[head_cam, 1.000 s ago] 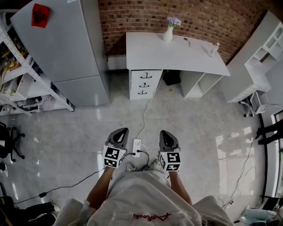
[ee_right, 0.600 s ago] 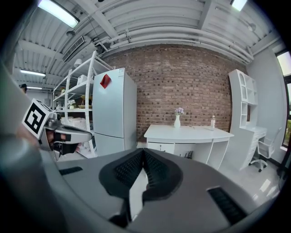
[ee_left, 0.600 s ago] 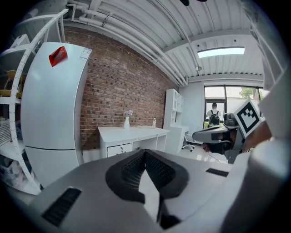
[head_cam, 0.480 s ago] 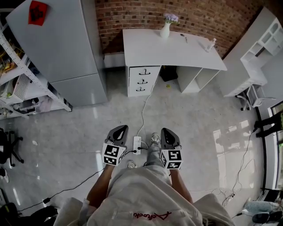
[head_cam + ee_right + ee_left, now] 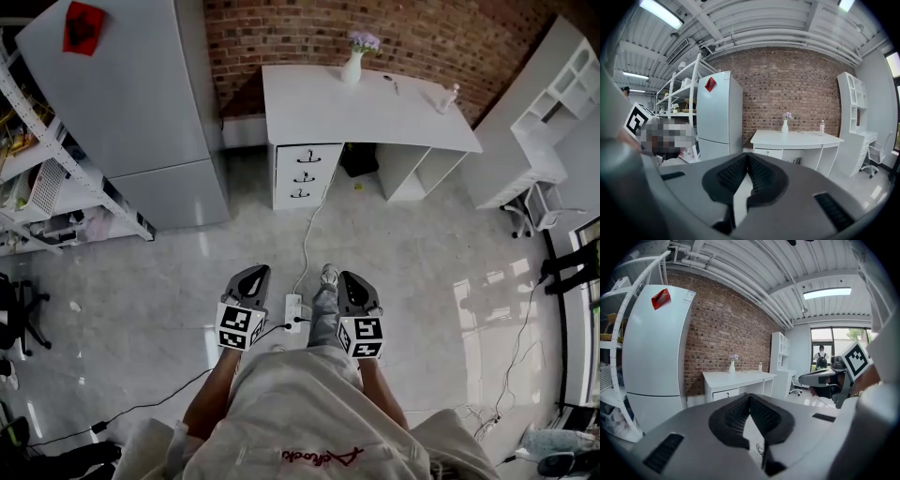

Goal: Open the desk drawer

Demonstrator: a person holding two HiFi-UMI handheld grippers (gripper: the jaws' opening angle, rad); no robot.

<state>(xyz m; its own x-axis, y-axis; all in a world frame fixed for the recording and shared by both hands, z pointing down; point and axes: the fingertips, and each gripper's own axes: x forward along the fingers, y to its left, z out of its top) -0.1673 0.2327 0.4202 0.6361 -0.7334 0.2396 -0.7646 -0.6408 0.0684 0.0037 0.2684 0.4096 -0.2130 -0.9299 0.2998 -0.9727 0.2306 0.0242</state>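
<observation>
Shoe (image 5: 328, 274) now forward, desk (image 5: 375, 108) drawers (image 5: 303, 175) still shut

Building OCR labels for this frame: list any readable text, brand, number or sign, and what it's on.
Nothing reads cleanly.
Red script on the white garment: upside down, too blurred to quote.
Red sticker on the fridge: dark mark, too small.
White label near the fridge top: too small.
Marker cubes: black-and-white squares, no letters.
</observation>
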